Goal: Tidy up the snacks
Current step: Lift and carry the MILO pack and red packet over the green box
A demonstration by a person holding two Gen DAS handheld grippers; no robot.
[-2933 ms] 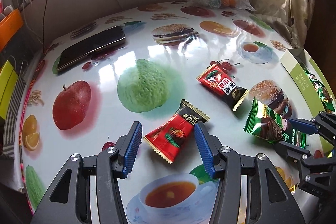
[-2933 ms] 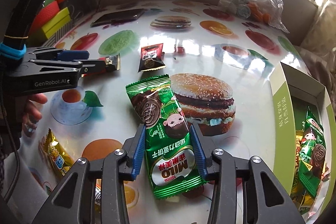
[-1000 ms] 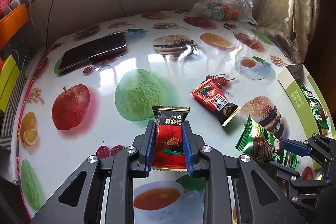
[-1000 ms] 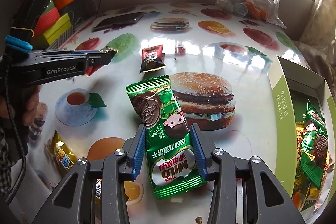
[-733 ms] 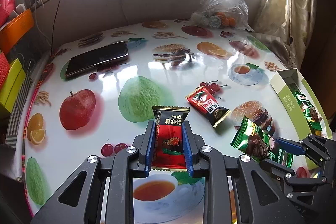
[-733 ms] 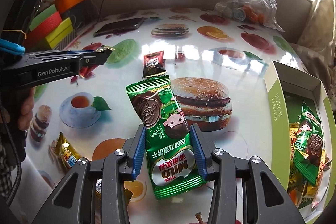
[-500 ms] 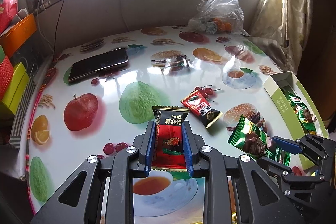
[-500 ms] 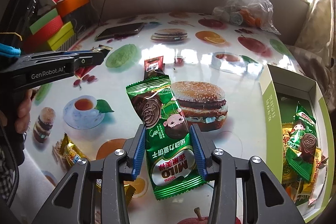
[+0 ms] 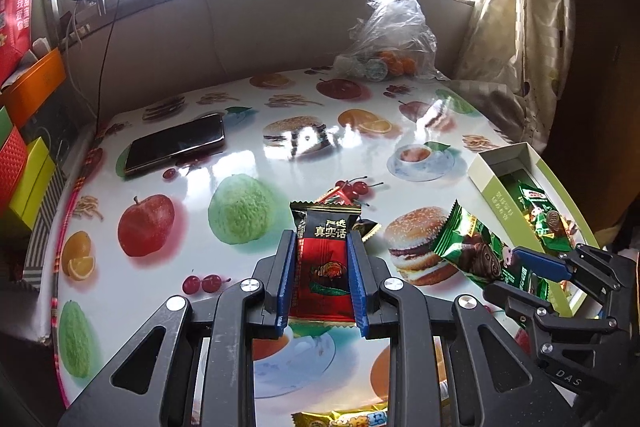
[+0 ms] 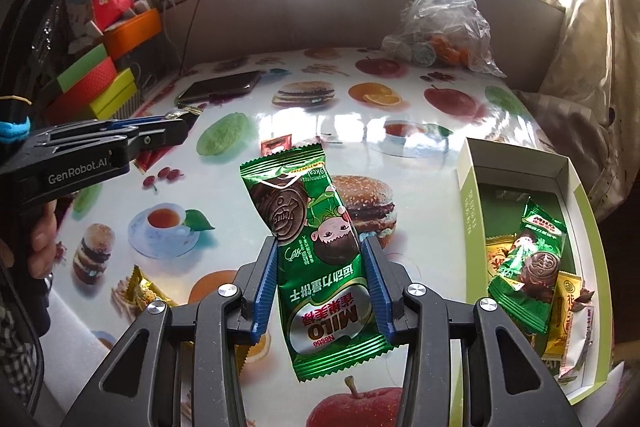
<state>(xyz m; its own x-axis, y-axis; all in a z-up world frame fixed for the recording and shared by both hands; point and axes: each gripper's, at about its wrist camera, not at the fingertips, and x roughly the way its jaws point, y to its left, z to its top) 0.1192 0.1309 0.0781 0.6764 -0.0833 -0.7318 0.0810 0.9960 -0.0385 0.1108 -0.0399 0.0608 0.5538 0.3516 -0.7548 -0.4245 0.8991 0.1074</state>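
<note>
While its blue-padded jaws pinch a red-and-black foil snack packet [image 9: 325,269] above the glossy fruit-printed table [image 9: 248,163], the left gripper [image 9: 322,251] is closed on it. Seen from the right wrist, the right gripper [image 10: 322,269] clamps a green foil Milo wafer packet [image 10: 316,251], with the open green-and-white cardboard box [image 10: 468,203] of snacks just to its right.

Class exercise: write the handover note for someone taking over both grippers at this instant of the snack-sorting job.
Left gripper: shut on the red snack packet, lifted.
Right gripper: shut on the green Milo packet, lifted.
The green box, at the table's right, already holds several snacks.
Left: box both held packets, then the red packet mid-table and the yellow packet at the near edge.
</note>
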